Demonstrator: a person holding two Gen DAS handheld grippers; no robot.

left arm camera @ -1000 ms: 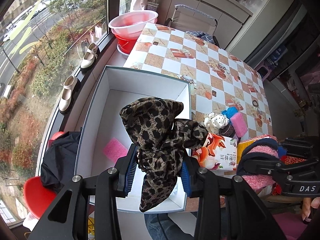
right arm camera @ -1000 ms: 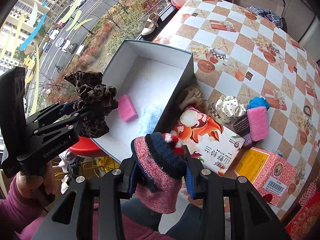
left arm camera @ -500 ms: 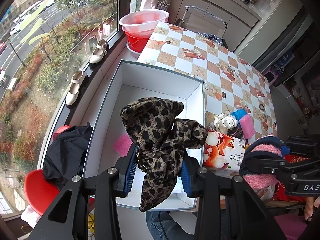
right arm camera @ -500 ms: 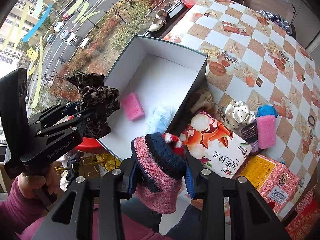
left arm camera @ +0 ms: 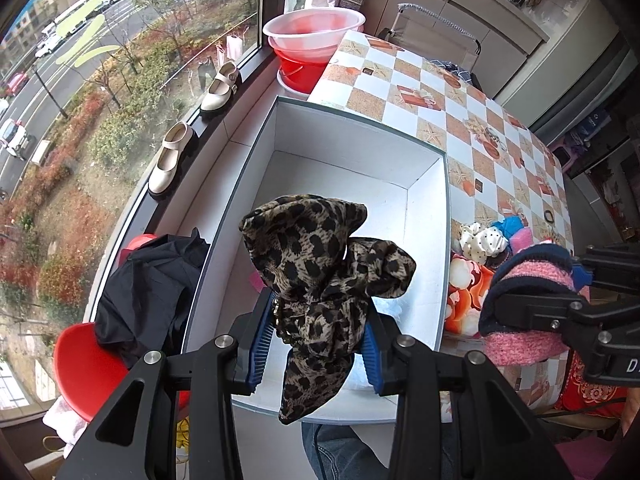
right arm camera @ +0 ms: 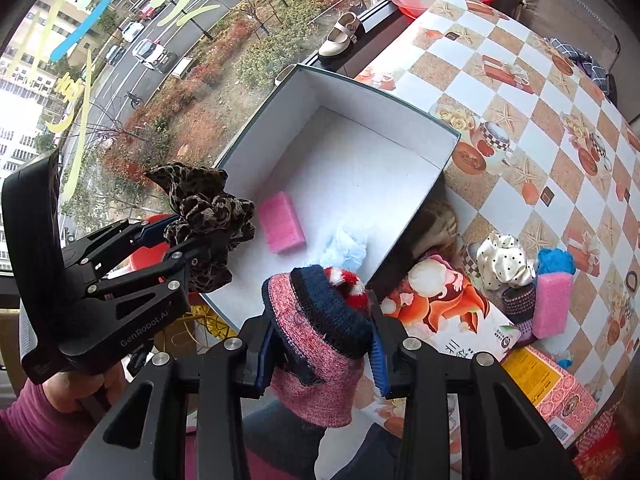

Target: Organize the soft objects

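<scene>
Two hand-held grippers are clamped on soft things: the left hand-held gripper (left arm camera: 316,338) pinches a leopard-print scarf (left arm camera: 320,264), the right hand-held gripper (right arm camera: 320,350) a pink knit hat (right arm camera: 320,336). Beyond, centre frame, the white box (right arm camera: 256,138) sits on the worktop (right arm camera: 520,120). Trailing scarf fabric could snag its near rim on release.

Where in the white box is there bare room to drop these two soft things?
The far half of the white cardboard box is bare floor, bordered by its far wall. The near end is crowded: a pink sponge block and a pale blue fluffy piece lie there. Table right of the box is cluttered.
</scene>
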